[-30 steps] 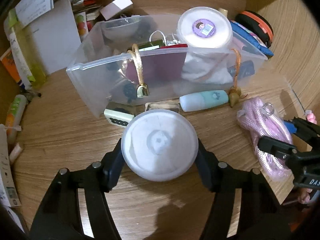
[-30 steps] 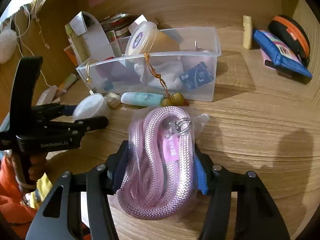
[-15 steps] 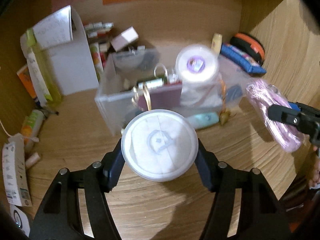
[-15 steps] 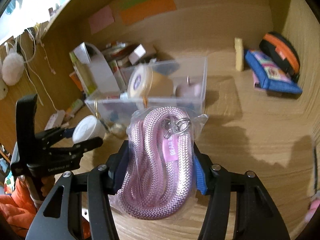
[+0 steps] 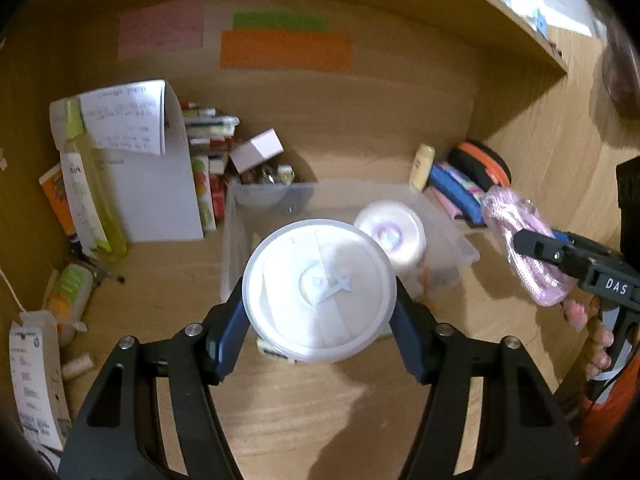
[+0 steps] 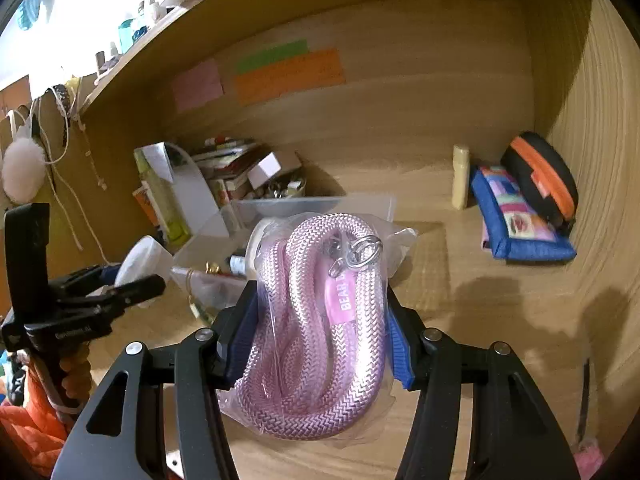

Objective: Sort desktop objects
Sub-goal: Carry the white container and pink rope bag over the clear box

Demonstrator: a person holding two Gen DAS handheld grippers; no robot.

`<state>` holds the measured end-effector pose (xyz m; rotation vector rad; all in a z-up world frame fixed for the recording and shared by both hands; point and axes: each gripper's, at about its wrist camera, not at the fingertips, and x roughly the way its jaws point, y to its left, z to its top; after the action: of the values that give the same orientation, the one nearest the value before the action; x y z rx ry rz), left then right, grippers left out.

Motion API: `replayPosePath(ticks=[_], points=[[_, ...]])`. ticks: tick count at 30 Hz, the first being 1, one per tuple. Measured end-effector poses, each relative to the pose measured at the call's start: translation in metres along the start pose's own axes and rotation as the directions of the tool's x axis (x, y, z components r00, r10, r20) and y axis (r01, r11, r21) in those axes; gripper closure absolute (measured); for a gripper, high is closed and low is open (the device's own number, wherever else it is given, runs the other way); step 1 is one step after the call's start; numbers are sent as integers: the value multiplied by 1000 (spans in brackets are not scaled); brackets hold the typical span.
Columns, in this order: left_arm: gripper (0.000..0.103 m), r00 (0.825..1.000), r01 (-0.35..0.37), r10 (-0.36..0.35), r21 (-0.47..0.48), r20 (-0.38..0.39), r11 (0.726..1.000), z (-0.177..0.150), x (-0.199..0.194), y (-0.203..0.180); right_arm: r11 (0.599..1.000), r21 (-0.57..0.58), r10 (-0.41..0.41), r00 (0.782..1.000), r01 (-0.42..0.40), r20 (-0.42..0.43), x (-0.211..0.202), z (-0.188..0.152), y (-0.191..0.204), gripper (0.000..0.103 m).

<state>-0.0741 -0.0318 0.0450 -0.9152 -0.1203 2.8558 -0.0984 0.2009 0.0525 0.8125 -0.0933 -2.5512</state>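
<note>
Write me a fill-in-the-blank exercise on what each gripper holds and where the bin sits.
1. The left gripper is shut on a round white ____.
2. The right gripper grips a bagged rope coloured ____.
3. The clear bin stands on the ____.
4. The sticky note under the green one is ____.

Missing words: tub; pink; desk; orange
</note>
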Motion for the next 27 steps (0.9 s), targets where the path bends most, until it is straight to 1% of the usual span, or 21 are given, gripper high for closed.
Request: replayPosePath(ticks=[3, 9, 12, 16, 19, 22, 24, 27], points=[[39, 1000, -2, 3, -16, 15, 1000, 9, 2, 8, 1000, -10, 15, 1000, -15, -2, 6, 10, -1, 51], [39, 999, -28, 30, -48, 26, 998, 28, 16, 27, 999, -44, 3, 1000, -2, 1, 24, 31, 1, 51], [39, 999, -36, 37, -47, 28, 998, 37, 22, 31, 998, -61, 0, 1000, -1, -4, 37, 40, 0, 51], [39, 998, -45, 47, -35, 37, 998, 48, 31, 31, 995, -92, -26, 999, 24, -27, 59, 50, -2, 51], [39, 999, -33, 34, -44, 30, 998, 54, 39, 31, 995, -97, -19, 998, 14, -52, 75, 57, -4, 51], [39, 1000, 12, -11, -70, 13, 997, 59, 48, 33, 994, -111, -28, 998, 20, -65, 88, 62, -3, 51], [39, 1000, 17, -17, -70, 10, 997, 62, 53, 31, 992, -121, -33, 997, 24, -69, 96, 65, -2, 51], [39, 1000, 14, -14, -67, -1, 998, 65, 62, 28, 994, -113, -19, 996, 9, -90, 109, 66, -3, 51]])
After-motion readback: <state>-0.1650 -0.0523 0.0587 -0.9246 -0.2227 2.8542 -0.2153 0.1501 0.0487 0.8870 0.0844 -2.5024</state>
